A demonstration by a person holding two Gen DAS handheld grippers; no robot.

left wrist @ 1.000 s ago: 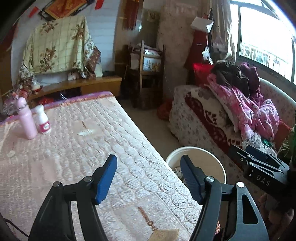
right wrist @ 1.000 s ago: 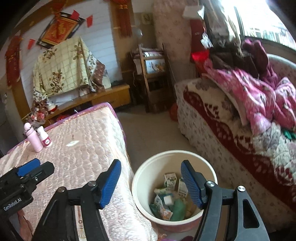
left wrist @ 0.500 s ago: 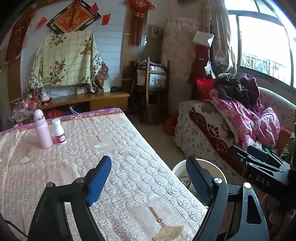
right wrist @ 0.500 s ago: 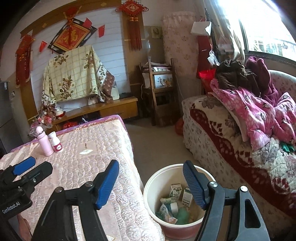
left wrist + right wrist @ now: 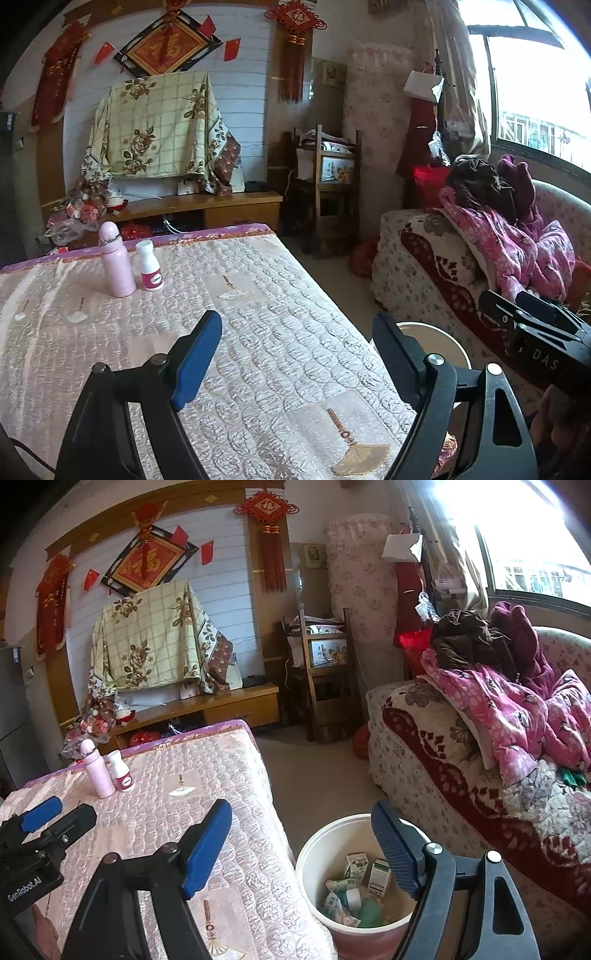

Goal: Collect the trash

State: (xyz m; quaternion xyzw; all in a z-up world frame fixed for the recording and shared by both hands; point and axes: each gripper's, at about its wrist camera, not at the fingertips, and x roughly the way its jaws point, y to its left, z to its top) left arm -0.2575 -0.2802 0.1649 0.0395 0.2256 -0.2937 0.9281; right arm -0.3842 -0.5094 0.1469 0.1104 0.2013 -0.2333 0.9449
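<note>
On the floor between the table and the sofa stands the round white plastic trash bucket (image 5: 364,867), holding small cartons and crumpled wrappers; nothing is seen spilled beside it. On the pink quilted table cover (image 5: 258,332) a tall pink plastic bottle (image 5: 116,260) and a squat white bottle with a red label (image 5: 149,266) stand upright, just beside each other, near the far edge.

The left gripper (image 5: 295,354) and the right gripper (image 5: 301,840) have just been opening; both stand wide with nothing between the jaws.

Risks, as judged: a reach for one bottle may knock over its neighbour; either may not be trash; the bucket sits close under the table's edge and could be knocked.
</note>
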